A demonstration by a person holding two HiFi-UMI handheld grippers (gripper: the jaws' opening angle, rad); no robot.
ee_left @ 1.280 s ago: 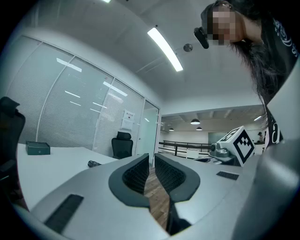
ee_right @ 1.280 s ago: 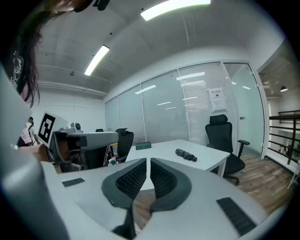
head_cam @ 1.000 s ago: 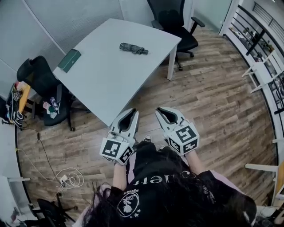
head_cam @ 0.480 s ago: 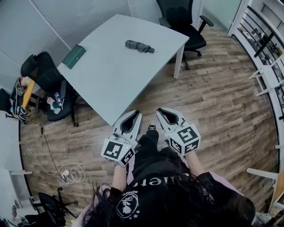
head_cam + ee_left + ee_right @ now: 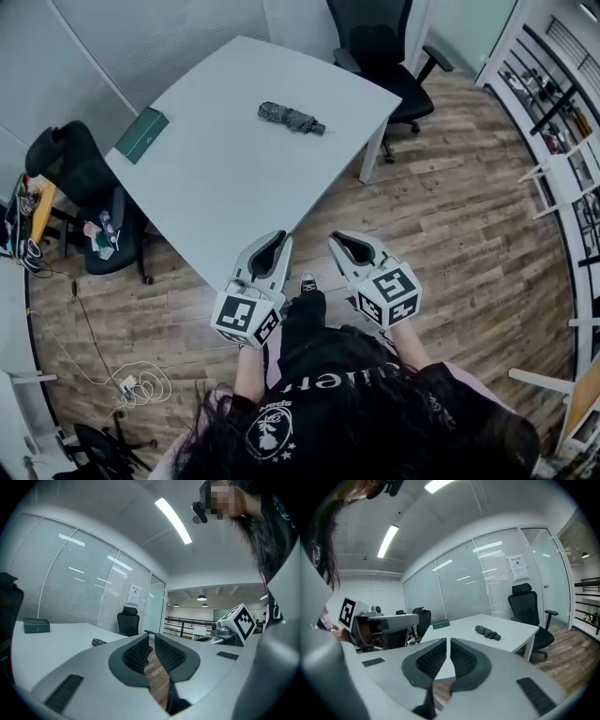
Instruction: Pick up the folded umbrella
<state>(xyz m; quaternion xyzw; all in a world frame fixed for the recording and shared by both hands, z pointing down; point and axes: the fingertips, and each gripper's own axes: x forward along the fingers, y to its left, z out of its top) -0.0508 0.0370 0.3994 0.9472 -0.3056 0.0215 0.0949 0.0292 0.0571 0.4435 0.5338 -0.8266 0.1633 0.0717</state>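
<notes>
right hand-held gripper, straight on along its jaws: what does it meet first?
Probably the near edge of the white table, straight past the right hand-held gripper. The folded umbrella lies right of that line, farther on. Depth is unclear.

The table [image 5: 234, 169] is showing a smooth, matt pale top. The umbrella [image 5: 291, 117] is looking like dark, creased cloth. The floor [image 5: 450, 216] is showing brown, grainy wood-look planks with a faint sheen. The left gripper [image 5: 277, 237] and right gripper [image 5: 337, 238] are wearing matt grey plastic shells — their pads [image 5: 431, 661] are looking black, ribbed and rubbery. The chair [image 5: 380, 47] is showing black fabric.
</notes>
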